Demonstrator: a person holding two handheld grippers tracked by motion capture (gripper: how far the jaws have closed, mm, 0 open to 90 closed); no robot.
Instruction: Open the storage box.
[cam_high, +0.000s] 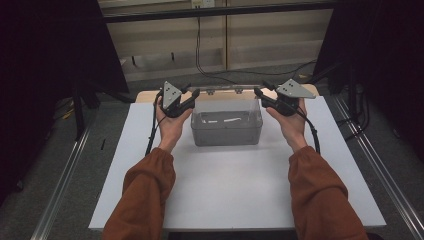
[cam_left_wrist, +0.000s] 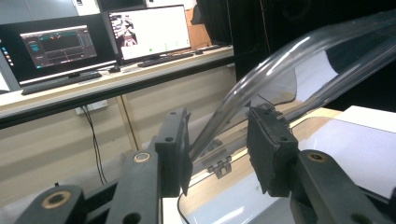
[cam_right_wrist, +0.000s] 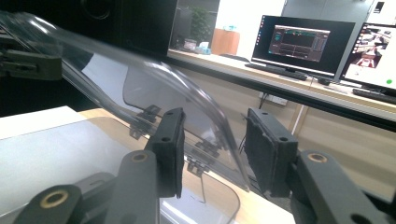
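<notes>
Clear box (cam_high: 226, 127) sits mid-table (cam_high: 225, 195) toward the far edge, hinged lid (cam_high: 227, 95) raised. Left tool (cam_high: 192, 95) and right tool (cam_high: 257, 94) are each at a lid corner; in the gripper views the lid edge (cam_left_wrist: 261, 79) (cam_right_wrist: 154, 79) runs between narrow jaws. Left: edge lies against one pad, the other shows a gap. Right: pads look clear of the plastic, so no firm pinch on either. Risk: slick curved plastic could slip out and the lid drop shut; uneven pull from the two sides could twist the hinges (cam_right_wrist: 196, 163) or drag the box. Count: one box, one lid, two tools, two monitors (cam_left_wrist: 149, 30) behind.
</notes>
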